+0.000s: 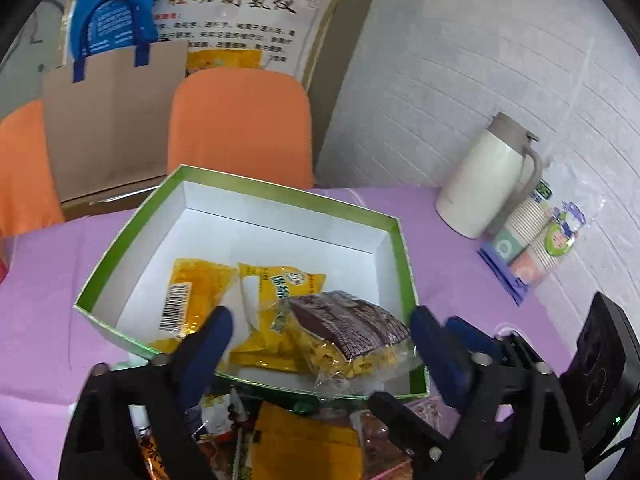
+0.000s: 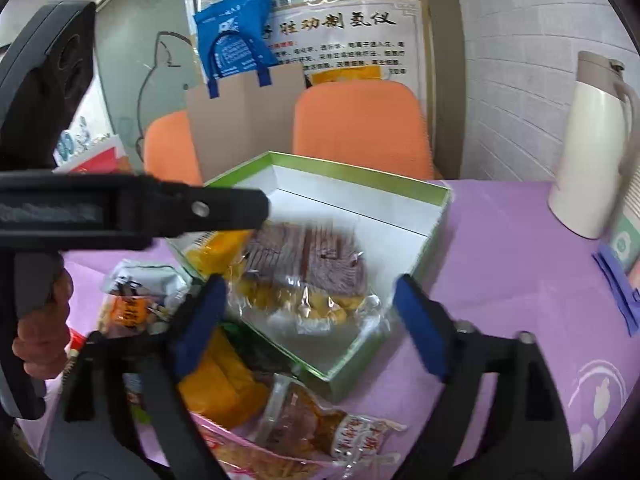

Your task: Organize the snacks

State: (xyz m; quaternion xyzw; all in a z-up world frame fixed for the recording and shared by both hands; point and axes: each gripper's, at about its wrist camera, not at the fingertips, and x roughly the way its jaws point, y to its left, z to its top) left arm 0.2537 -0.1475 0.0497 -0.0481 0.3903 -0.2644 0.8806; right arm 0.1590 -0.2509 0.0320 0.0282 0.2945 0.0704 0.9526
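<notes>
A white box with a green rim (image 1: pixel 280 191) (image 2: pixel 360 173) stands on the purple tablecloth (image 1: pixel 48 280). Inside it lie a yellow pack with a barcode (image 1: pixel 196 296), a second yellow pack (image 1: pixel 276 286) and a brown-topped clear pack of yellow snacks (image 1: pixel 352 328) (image 2: pixel 308 268). My left gripper (image 1: pixel 324 340) hangs open over the box's near edge, nothing between its blue pads (image 1: pixel 212 332). My right gripper (image 2: pixel 312 316) is open too, above the box's near corner and empty. Loose snacks lie in front of the box: a yellow pack (image 2: pixel 224 384), a clear pack (image 2: pixel 320 420) and a grey-orange pack (image 2: pixel 136 296).
A white thermos jug (image 1: pixel 488 176) (image 2: pixel 592 144) and a wrapped stack of paper cups (image 1: pixel 532 236) stand at the right by the wall. Two orange chairs (image 1: pixel 240 128) and a cardboard sheet with a blue bag (image 1: pixel 112 120) are behind the table. A hand (image 2: pixel 40 320) grips the left tool.
</notes>
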